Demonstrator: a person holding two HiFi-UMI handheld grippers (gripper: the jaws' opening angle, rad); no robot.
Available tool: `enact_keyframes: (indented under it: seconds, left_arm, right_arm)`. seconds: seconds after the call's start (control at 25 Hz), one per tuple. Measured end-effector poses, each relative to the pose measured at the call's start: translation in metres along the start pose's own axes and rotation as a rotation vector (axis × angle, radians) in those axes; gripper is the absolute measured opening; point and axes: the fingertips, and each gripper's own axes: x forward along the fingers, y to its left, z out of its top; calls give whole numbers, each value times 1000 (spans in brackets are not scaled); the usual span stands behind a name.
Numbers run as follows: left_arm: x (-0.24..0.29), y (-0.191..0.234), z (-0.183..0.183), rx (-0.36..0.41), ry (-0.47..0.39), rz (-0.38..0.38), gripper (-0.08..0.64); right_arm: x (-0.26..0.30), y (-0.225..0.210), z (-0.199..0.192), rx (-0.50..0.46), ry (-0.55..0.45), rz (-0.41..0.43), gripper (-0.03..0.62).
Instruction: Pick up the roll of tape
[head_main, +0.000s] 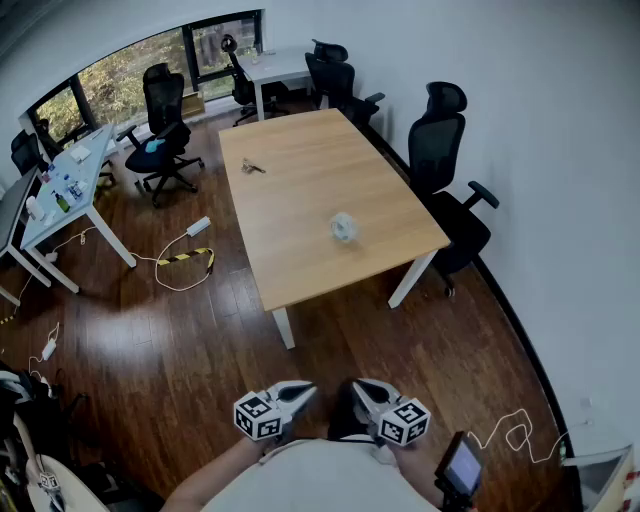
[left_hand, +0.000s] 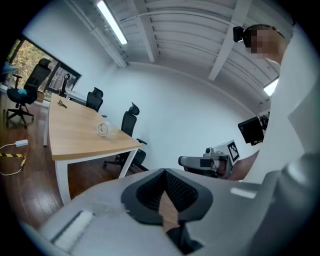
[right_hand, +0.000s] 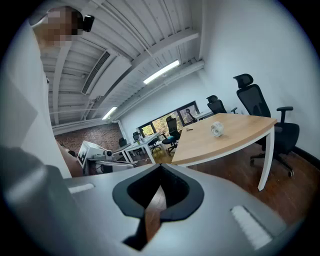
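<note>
Ahead, the roll of tape (head_main: 343, 228) lies on the bench (head_main: 296, 262), well apart from the left hand-held gripper (head_main: 302, 391) and right hand-held gripper (head_main: 360, 388), both clenched on nothing; only wooden floor (head_main: 200, 340) lies between.

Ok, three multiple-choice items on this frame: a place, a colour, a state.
1. Where is the roll of tape? A on the floor; B on the wooden table; C on a chair.
2. What colour is the chair beside that table? A black; B red; C white.
3. The left gripper is: A wide open; B shut on the tape; C shut, empty.
Key: B, it lies on the tabletop; A, seat and back are black; C, the jaws meet with nothing between them.
</note>
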Motion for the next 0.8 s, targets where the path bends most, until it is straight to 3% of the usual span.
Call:
enact_keyframes:
  seconds: [0.2, 0.48, 0.8]
  left_arm:
    - [28, 40, 25, -39, -4, 43, 5]
    - [81, 85, 78, -82, -46, 98, 5]
    - [136, 128, 105, -195, -74, 152, 5]
  right_arm:
    - [25, -39, 38, -39, 20, 43, 6]
    - [51, -107, 82, -18, 41, 81, 6]
    - [70, -174, 123, -1, 43, 114, 6]
